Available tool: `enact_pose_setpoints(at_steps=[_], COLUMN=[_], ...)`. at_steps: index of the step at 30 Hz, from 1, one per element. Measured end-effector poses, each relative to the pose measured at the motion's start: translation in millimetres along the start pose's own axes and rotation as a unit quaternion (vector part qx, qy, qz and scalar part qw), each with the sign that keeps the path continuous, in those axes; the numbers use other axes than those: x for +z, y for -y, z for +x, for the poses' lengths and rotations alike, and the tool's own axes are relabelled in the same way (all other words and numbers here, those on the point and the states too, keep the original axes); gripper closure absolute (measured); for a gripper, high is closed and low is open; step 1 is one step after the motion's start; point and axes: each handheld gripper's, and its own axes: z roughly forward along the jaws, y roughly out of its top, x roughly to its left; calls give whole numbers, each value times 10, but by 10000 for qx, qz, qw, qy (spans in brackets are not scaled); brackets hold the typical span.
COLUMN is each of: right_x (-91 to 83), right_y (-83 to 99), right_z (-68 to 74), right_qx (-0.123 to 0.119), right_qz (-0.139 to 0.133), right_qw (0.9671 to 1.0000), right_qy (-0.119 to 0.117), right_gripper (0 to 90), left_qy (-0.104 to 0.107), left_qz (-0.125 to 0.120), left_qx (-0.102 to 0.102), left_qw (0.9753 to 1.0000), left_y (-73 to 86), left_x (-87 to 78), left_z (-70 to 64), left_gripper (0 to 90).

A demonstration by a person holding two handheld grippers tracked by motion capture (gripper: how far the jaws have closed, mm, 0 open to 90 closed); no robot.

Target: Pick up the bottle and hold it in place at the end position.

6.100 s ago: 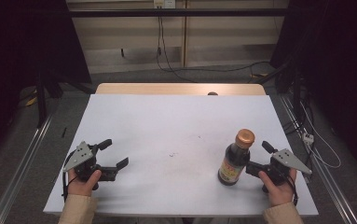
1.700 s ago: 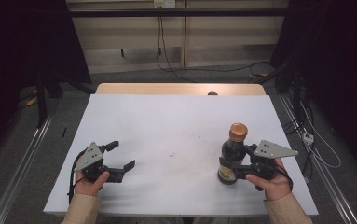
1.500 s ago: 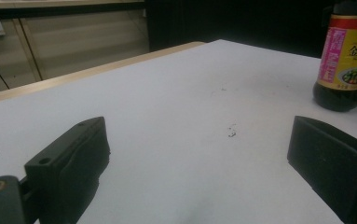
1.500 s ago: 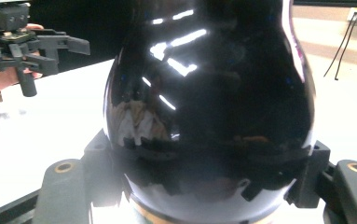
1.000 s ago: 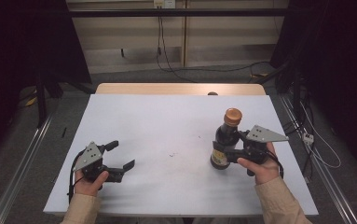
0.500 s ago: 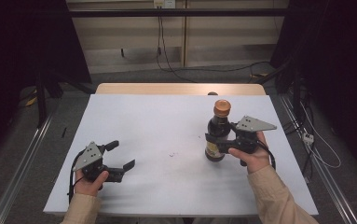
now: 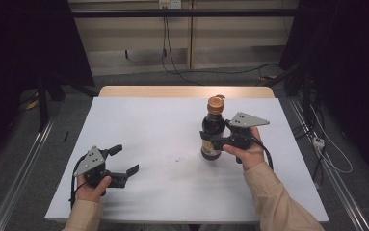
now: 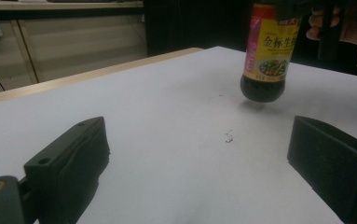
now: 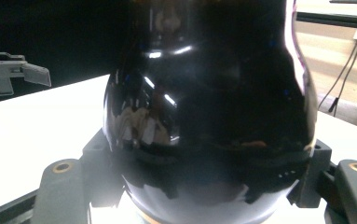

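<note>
A dark soy sauce bottle [image 7: 213, 126] with an orange cap and a yellow-red label stands upright in the air, right of the table's middle. My right gripper [image 7: 210, 142] is shut on its lower body. In the left gripper view the bottle [image 8: 265, 51] hangs a little above the white tabletop, a shadow under it. The bottle's glossy black glass [image 9: 209, 107] sits between the jaws in the right gripper view. My left gripper [image 7: 124, 160] rests near the front left, open with nothing between its fingers [image 8: 69, 163].
The white table [image 7: 163, 120] has a wooden strip [image 7: 187, 91] along its far edge. A few small dark specks [image 7: 178, 159] lie near the middle. Cables run over the floor behind and to the right of the table.
My right gripper shut on the bottle, lifted it off the table near the front right and carried it away from me and leftward. The left gripper shifted slightly earlier and has stayed open.
</note>
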Motion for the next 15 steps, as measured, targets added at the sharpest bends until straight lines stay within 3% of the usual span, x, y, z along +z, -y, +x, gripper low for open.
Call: enact_pose_setpoints(at_steps=[15], right_x=[298], right_y=[-81], right_z=[-10], right_qx=[-21], right_qz=[3], right_qw=[10000], right_qy=[-85], right_gripper=[281], left_qy=[3], left_qz=[-3], left_qx=[15], left_qw=[10000], left_y=[1], left_x=[-10], left_z=[3], left_gripper=[49])
